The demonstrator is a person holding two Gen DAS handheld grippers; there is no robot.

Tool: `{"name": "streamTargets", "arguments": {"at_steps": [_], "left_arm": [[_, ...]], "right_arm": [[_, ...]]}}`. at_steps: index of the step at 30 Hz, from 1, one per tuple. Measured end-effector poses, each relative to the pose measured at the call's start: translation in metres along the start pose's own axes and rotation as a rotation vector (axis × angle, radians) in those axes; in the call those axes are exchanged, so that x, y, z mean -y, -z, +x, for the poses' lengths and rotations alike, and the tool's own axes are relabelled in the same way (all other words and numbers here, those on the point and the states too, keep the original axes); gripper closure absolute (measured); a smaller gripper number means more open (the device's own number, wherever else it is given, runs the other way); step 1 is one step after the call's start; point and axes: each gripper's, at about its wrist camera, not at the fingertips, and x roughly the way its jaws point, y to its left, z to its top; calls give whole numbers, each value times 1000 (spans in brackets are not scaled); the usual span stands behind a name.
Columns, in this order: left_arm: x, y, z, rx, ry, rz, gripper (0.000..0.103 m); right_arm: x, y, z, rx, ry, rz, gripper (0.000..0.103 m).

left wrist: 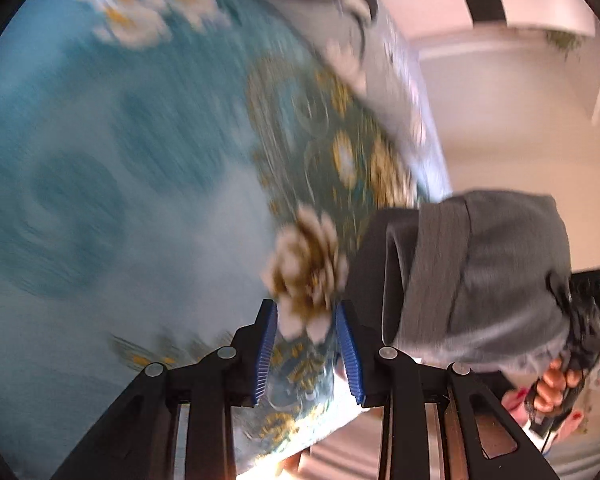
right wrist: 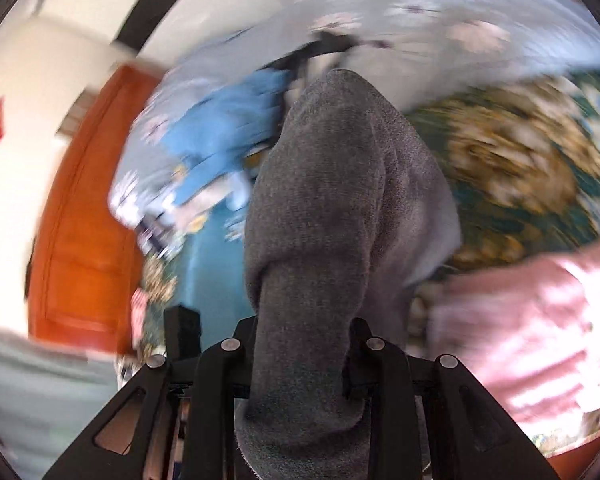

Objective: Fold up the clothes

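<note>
Teal floral bedspread (left wrist: pixel 100 160) fills the room — left fingers (left wrist: pixel 266 352) spread, right fingers pinching grey garment (right wrist: pixel 332 208).

My right gripper (right wrist: pixel 304 360) gripped a grey garment (right wrist: pixel 332 208), the picture blurred.

The grey cloth was bunched between my fingers, hiding the pads, and rose up the middle of the view. A teal floral bedspread (right wrist: pixel 520 168) lay behind it, a light blue garment (right wrist: pixel 228 128) to the left, pink cloth (right wrist: pixel 540 320) at lower right, and an orange wooden door (right wrist: pixel 84 208) at far left.
</note>
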Motion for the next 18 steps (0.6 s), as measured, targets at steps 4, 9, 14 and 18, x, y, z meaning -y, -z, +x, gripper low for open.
{"name": "streamTargets", "arguments": {"at_steps": [4, 9, 14, 18], "left_arm": [[-19, -24, -73, 166, -36, -12, 69], [-47, -39, -132, 297, -69, -54, 61], [-73, -29, -104, 220, -69, -105, 60], [-82, -20, -65, 126, -45, -128, 60]], "right_arm": [[-18, 1, 31, -41, -158, -25, 76], [-32, 4, 74, -99, -330, -41, 76], [70, 36, 164, -222, -153, 138, 75], [145, 62, 177, -215, -108, 343, 75]]}}
